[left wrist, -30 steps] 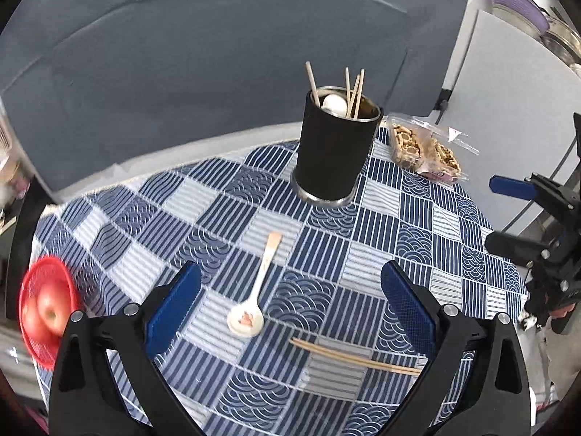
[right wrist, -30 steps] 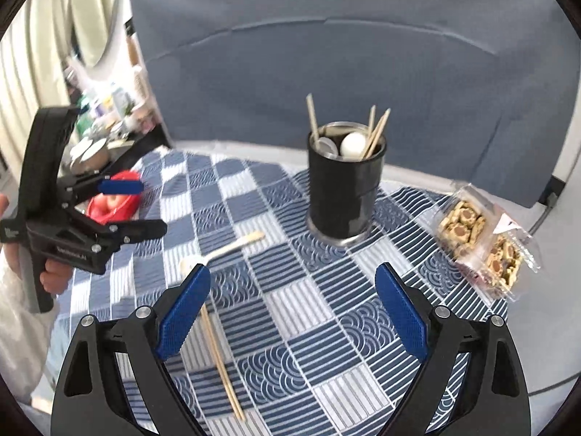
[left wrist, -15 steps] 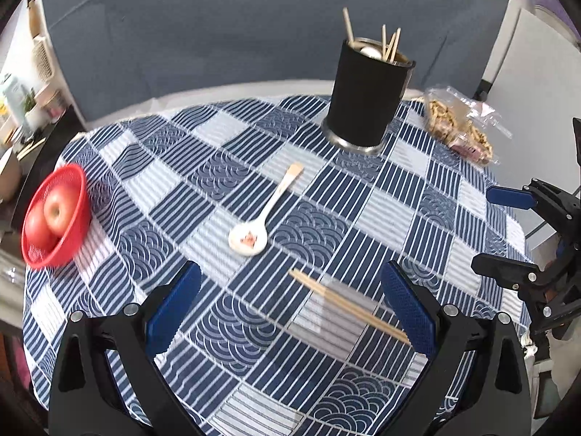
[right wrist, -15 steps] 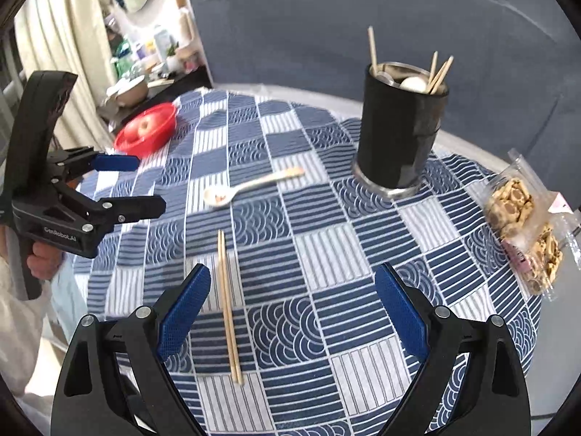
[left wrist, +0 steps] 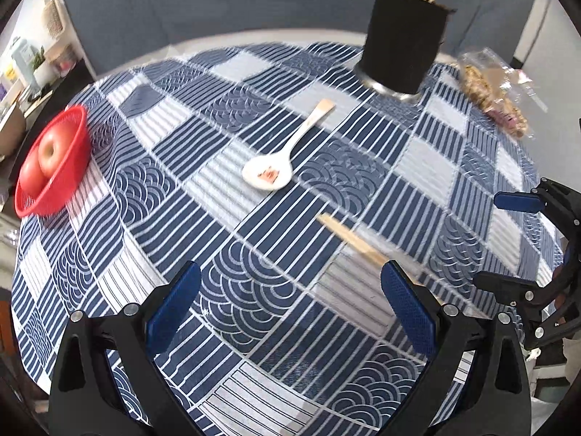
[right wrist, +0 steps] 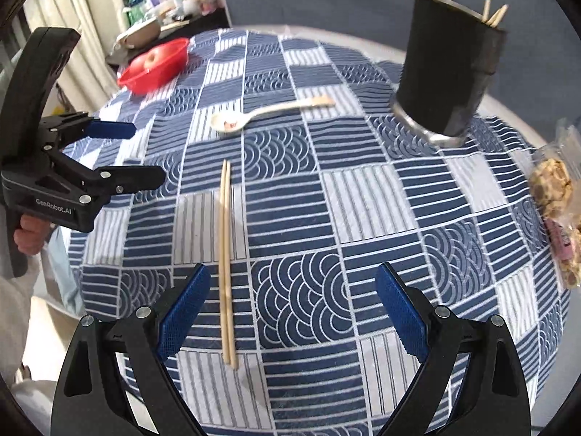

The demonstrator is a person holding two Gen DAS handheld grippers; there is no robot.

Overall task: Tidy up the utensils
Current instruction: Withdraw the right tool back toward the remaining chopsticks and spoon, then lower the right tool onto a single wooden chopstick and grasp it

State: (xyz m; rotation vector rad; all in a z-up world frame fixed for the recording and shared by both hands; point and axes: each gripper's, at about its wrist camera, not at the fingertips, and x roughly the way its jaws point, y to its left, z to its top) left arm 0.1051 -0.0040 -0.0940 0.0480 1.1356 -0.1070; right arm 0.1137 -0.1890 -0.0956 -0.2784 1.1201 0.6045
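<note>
Chopsticks (right wrist: 226,254) lie side by side on the checked cloth (right wrist: 363,200), near the close edge. They look thin, light and stiff, and may roll or slip, so pinching both across the middle seems best. The spoon (right wrist: 254,114) lies farther off, bowl to the left. It looks hard and smooth and might break if dropped; its handle looks easiest to take. The black cup (right wrist: 448,69) stands far right with sticks already in it.

The right tongs (right wrist: 290,309) hang wide open, holding nothing, with the chopsticks just inside the left finger. The left tongs (left wrist: 290,309) are wide open and empty too.

Lots of bare cloth lies between. A red basket (left wrist: 51,167) sits far left and a snack bag (left wrist: 494,98) far right, both by the edge.
</note>
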